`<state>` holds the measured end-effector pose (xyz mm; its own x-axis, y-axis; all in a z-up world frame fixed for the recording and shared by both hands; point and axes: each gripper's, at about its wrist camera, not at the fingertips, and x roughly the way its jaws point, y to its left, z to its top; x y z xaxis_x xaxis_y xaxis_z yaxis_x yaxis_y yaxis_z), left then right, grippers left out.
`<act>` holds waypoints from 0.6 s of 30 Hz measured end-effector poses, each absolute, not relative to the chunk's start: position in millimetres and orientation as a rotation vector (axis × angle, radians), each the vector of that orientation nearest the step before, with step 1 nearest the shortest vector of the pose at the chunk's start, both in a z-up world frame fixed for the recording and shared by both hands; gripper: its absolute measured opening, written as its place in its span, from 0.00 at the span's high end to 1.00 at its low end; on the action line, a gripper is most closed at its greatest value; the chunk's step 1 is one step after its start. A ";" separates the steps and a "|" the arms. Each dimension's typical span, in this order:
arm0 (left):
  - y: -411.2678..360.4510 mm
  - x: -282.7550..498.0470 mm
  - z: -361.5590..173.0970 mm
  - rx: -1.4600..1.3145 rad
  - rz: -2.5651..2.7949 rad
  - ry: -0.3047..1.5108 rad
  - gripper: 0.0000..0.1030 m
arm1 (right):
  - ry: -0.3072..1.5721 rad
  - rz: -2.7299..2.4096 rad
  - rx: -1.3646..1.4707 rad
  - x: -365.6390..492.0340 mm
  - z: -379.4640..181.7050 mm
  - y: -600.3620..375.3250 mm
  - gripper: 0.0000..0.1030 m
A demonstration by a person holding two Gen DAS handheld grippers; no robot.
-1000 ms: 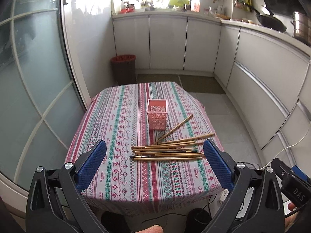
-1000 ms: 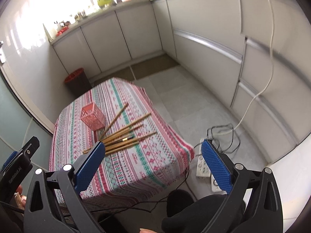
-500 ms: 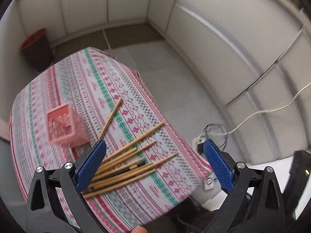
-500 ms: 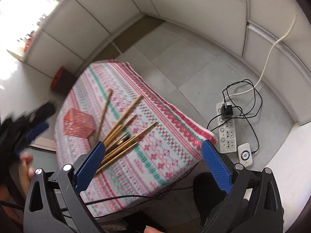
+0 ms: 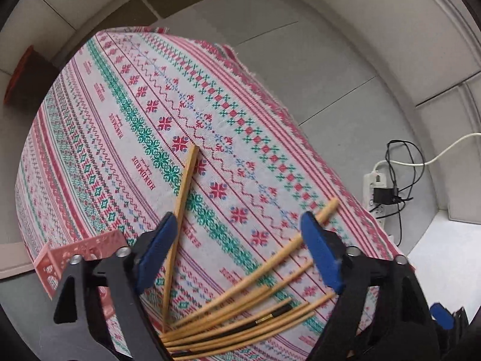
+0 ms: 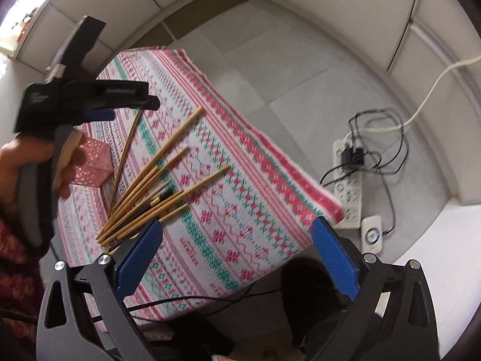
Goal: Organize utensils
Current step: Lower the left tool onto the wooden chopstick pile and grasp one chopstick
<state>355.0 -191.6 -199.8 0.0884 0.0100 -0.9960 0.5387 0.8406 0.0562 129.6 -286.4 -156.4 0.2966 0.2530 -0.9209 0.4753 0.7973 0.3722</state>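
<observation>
Several wooden chopsticks [image 5: 240, 310], one of them dark, lie fanned on the patterned tablecloth [image 5: 120, 120]. A single chopstick [image 5: 183, 198] lies apart, angled toward the pink lattice holder [image 5: 90, 249]. My left gripper [image 5: 237, 221] points straight down just above the fan. Its jaws are closing, and the blue pads press on nothing. My right gripper [image 6: 237, 225] hangs open over the table's near edge with nothing between its fingers. In the right wrist view the chopsticks [image 6: 150, 192] and the holder [image 6: 93, 165] lie to its left. A hand [image 6: 18, 162] there grips the left tool.
The cloth-covered table [image 6: 240, 240] ends close to the right, with grey tiled floor beyond. A white power strip [image 6: 348, 192] with black cables lies on that floor. A red-rimmed bin [image 5: 24, 75] stands at the far left. White cabinets line the walls.
The left gripper swung down over the chopsticks, now pointing at the table, and its jaws have narrowed. The right gripper sank toward the table's near edge. The left tool has entered the right view.
</observation>
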 end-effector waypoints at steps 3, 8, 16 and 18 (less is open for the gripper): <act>-193.3 363.2 -211.2 0.501 -0.408 1.451 0.34 | 1.294 -0.172 0.730 127.5 -160.4 -291.6 0.06; -183.7 384.2 -218.7 0.495 -0.337 1.446 0.35 | 1.301 -0.191 0.724 127.7 -163.0 -291.3 0.06; -151.4 408.3 -228.1 0.344 -0.349 1.517 0.32 | 1.304 -0.223 0.611 133.2 -162.7 -282.6 0.06; -147.8 405.7 -225.6 0.345 -0.355 1.506 0.33 | 1.306 -0.220 0.612 133.2 -163.4 -281.8 0.06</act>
